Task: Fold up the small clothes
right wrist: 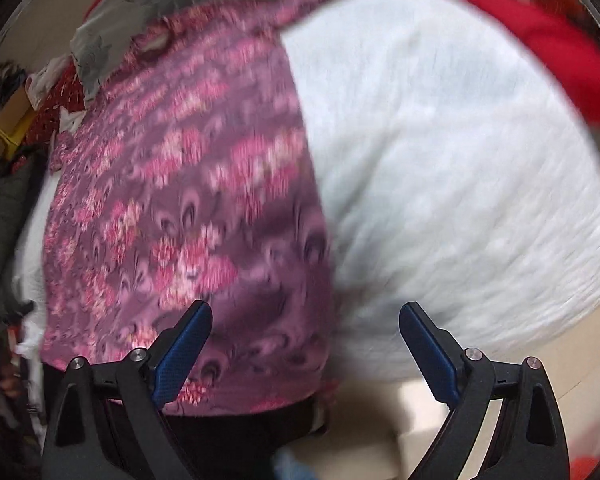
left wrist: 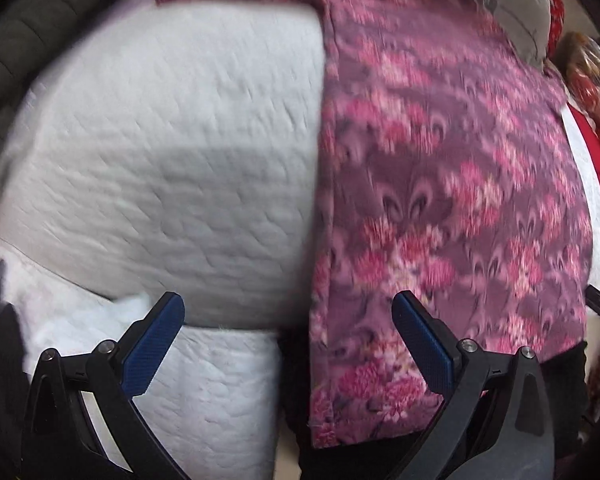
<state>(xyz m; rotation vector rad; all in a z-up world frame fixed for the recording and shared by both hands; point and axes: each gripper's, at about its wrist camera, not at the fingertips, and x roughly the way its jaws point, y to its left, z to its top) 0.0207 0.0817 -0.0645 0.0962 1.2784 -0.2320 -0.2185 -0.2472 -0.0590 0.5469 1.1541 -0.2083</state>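
My left gripper (left wrist: 288, 312) and right gripper (right wrist: 306, 320) both gape wide with nothing between their ribbed blue pads (left wrist: 156, 348), pointing down at the work. The garment (left wrist: 440, 200), a soft purple cloth printed with pink flowers, lies flat in a long folded strip with straight edges on the white quilted pad (left wrist: 160, 160). Its near end hangs over the pad's edge, just beneath my grippers.
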